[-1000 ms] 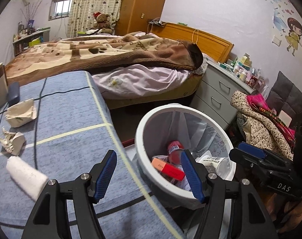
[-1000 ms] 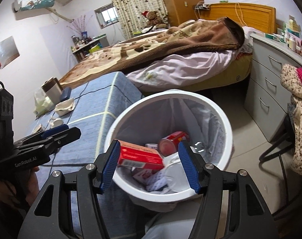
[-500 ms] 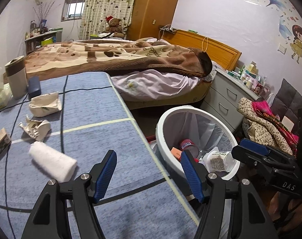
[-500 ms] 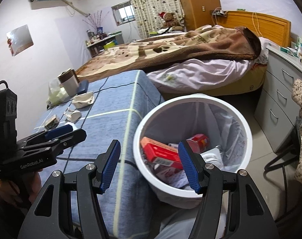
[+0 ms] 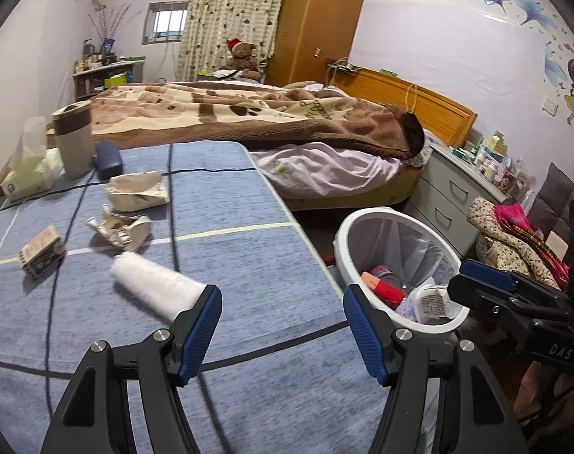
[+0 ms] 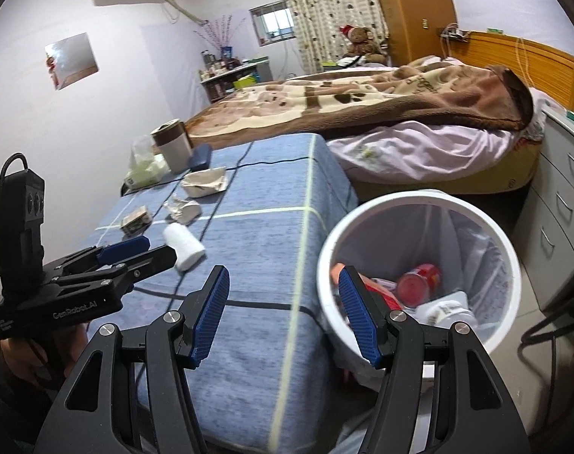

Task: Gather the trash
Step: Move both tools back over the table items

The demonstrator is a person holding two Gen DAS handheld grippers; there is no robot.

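- The table (image 5: 249, 340) with the blue checked cloth now fills most of both wrist views, where a second ago the views looked down into the white trash bin (image 5: 347, 227); both grippers have swung away from the bin and toward the table
- I judge from this that one round of dropping is finished and the next pickup is beginning
- The trash bin stands on the floor just beside the right edge of the table, and it already holds a red can (image 6: 419, 283), an orange-red box (image 5: 381, 285) and a white cup with a printed label (image 5: 434, 300)
- The left gripper (image 5: 281, 335) has its blue pads wide apart with nothing between them; the white paper roll (image 5: 154, 287) lies on the cloth just beyond its left finger
- The right gripper (image 6: 283, 319) is also well open and empty, above the table edge next to the bin rim
- Trash still on the table: the white roll, a crumpled wrapper (image 5: 118, 229), a torn cream packet (image 5: 137, 191) and a small carton (image 5: 41, 251), all near each other on the left part
- Readable writing: "GenRobot.AI" on the left gripper body in the right view, "DAS" on the right gripper body in the left view; the labels on the trash are too small to read
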